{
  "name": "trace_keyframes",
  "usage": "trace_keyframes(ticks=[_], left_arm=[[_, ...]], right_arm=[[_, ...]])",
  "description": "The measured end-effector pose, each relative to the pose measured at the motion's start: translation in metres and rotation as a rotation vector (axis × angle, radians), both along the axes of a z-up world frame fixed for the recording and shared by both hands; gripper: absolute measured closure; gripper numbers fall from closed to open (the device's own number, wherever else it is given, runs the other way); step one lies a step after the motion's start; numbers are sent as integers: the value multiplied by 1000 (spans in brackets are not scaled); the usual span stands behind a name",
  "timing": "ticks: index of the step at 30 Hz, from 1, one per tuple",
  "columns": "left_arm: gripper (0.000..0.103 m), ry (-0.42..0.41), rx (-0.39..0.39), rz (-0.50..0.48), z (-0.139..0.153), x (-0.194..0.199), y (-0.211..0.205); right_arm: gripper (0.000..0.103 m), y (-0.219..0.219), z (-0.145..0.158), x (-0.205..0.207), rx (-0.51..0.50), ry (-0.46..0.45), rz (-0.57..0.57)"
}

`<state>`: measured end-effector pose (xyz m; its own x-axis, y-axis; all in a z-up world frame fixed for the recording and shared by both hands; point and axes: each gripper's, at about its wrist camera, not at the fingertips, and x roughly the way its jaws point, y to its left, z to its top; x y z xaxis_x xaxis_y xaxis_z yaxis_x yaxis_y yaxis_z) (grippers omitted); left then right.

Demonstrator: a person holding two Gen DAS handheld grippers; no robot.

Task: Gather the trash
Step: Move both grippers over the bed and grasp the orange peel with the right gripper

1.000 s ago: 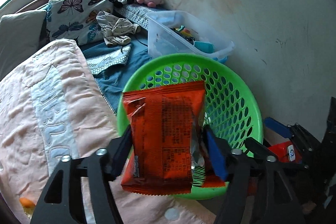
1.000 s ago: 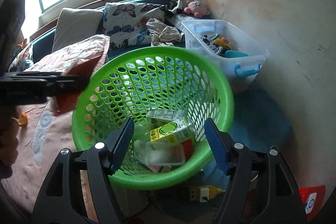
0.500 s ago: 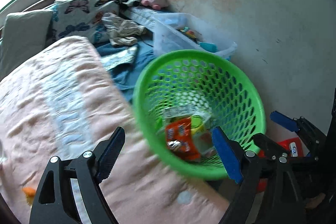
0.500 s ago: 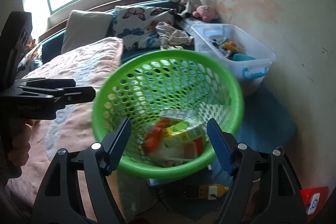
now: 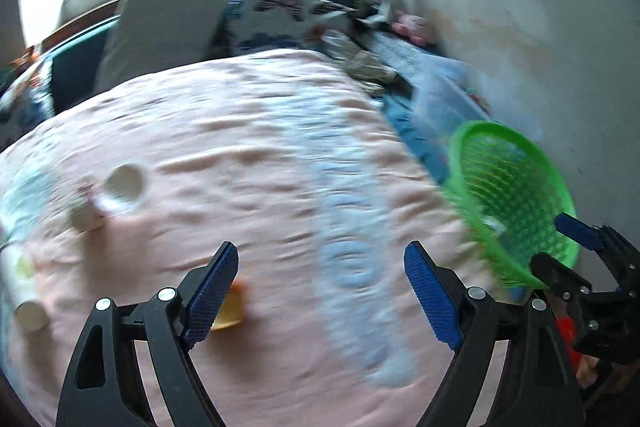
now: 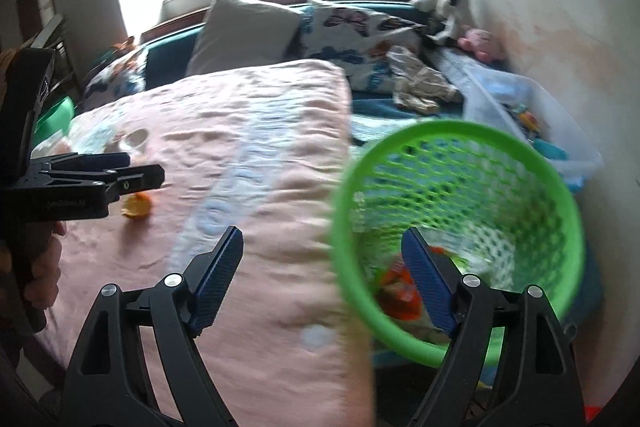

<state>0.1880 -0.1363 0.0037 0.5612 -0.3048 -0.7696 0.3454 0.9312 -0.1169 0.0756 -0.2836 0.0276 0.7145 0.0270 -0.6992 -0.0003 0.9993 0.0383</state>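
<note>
My left gripper (image 5: 320, 291) is open and empty above the pink quilt (image 5: 248, 155); it also shows in the right wrist view (image 6: 140, 169). An orange scrap (image 5: 229, 313) lies on the quilt by its left finger, also seen in the right wrist view (image 6: 137, 206). White cups (image 5: 122, 185) and a small white cup (image 5: 30, 315) lie to the left. The green basket (image 5: 516, 195) stands at the right. My right gripper (image 6: 322, 281) is open and empty, its right finger over the basket (image 6: 460, 163), which holds the orange wrapper (image 6: 400, 283) and other trash.
Pillows (image 6: 244, 31) and a butterfly cushion (image 6: 356, 35) lie at the bed's head. Crumpled cloth (image 6: 418, 83), plush toys (image 6: 480, 41) and a clear plastic bin (image 6: 532, 111) line the wall on the right.
My left gripper dropped the orange wrapper into the basket, opened, and swung left over the quilt. The right gripper also turned left, so the basket shifted right in view.
</note>
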Motion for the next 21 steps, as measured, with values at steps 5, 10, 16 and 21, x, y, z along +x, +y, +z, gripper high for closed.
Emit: trace_keyframes(ticks=[5,10,16,21], left_arm=[[20,-3,13,141,-2,7,67],[18,-6,18,267,-4,10,125],[16,-6,36,393,-5,12,183],[12,-11,44,512,-6,12,232]], right_arm=[[21,39,-2,22,-2,8,85],[21,76,-6,42,-12,22,163],[21,107,-15,57,-20,42,231],[21,129,-23,70,-26,59,275]])
